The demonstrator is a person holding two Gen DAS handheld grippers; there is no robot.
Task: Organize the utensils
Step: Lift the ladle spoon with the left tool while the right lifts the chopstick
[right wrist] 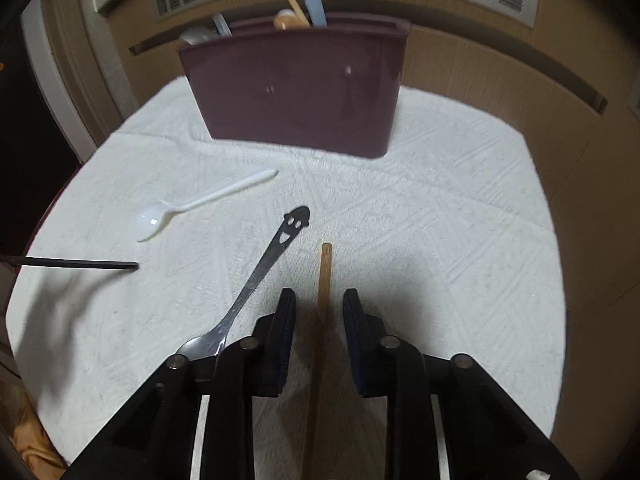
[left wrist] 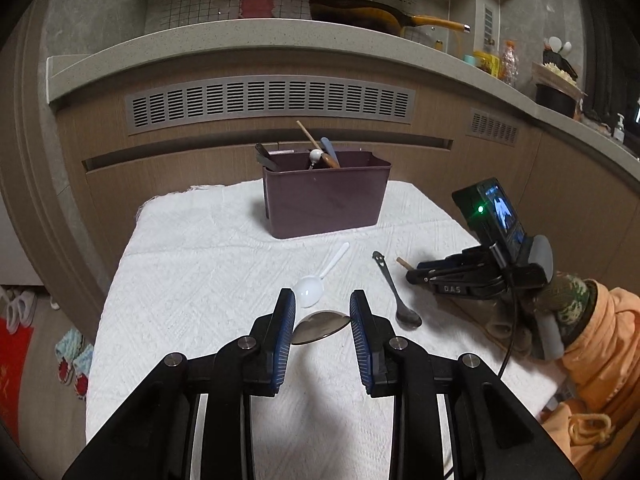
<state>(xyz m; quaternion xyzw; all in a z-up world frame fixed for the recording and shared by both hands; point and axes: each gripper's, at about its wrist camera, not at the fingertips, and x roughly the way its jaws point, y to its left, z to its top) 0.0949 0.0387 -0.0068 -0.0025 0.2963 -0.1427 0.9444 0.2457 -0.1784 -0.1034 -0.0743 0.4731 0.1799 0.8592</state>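
White-clothed table (left wrist: pixel 192 264): bin (left wrist: pixel 326 196) part-filled; 3 spoons loose, my left tongs (left wrist: pixel 322 308) and right tongs (right wrist: pixel 319 308) spread around a steel spoon (left wrist: pixel 320 326) and wooden stick (right wrist: pixel 322 280).

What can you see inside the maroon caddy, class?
Poking above the maroon caddy: a wooden handle, a pale blue handle, a white-knobbed utensil and a dark handle. The opaque wall hides their lower ends.

Utensil bin (left wrist: pixel 326 204) dark plum. Cloth (left wrist: pixel 208 256) white, woven diamond texture. Plastic spoon (left wrist: pixel 320 280) white; wok handle (left wrist: pixel 438 22) yellow.
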